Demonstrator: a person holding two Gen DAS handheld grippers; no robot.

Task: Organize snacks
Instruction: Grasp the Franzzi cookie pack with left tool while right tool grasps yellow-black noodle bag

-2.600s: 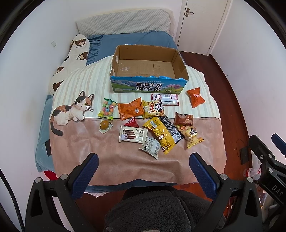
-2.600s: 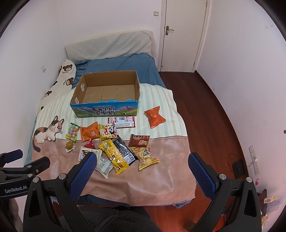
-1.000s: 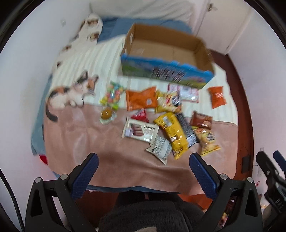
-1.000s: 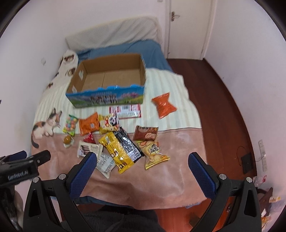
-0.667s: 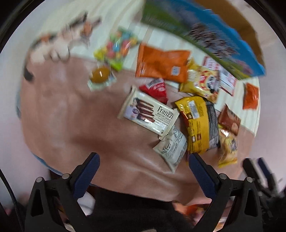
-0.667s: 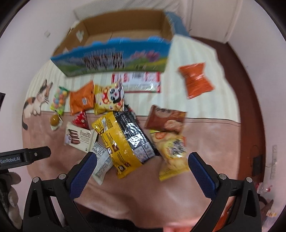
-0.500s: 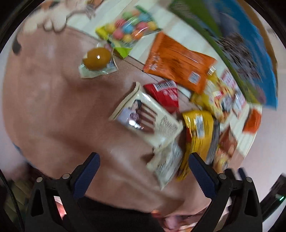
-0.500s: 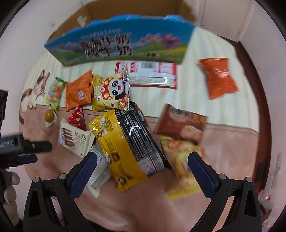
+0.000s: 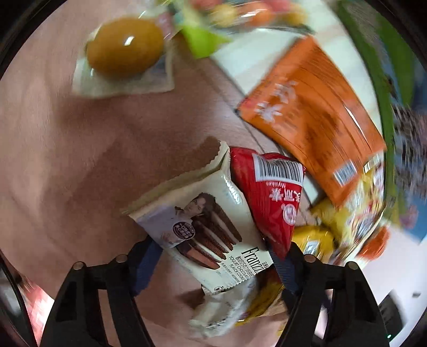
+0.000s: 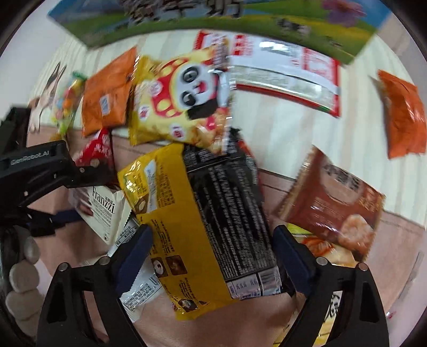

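Snack packets lie on a pink-brown blanket [image 9: 66, 160]. My left gripper [image 9: 213, 264] points down over the cream Franzzi biscuit packet [image 9: 210, 229]. Its jaws are closing, one on each side of the packet, which lies flat and uncrumpled. A small red packet [image 9: 269, 197] lies against that packet's right edge. My right gripper [image 10: 212, 251] straddles the long yellow-and-black packet [image 10: 202, 213]. Its jaws are closing too, with the blue pads [image 10: 136, 248] just off the packet's edges. The left gripper [image 10: 53, 170] also shows at the left of the right wrist view.
The blue-and-green cardboard box [image 10: 213, 18] stands behind the snacks. Around them lie a panda packet [image 10: 181, 101], a red-and-white packet [image 10: 285, 74], a brown packet [image 10: 336, 208], an orange packet [image 10: 403, 112], another orange packet [image 9: 312, 114] and a wrapped brown egg [image 9: 125, 48]. A person's hand [image 10: 21, 272] holds the left gripper.
Both grippers have dropped from high above the bed to just over the snacks. The left has rolled, and both pairs of jaws have narrowed around a packet.
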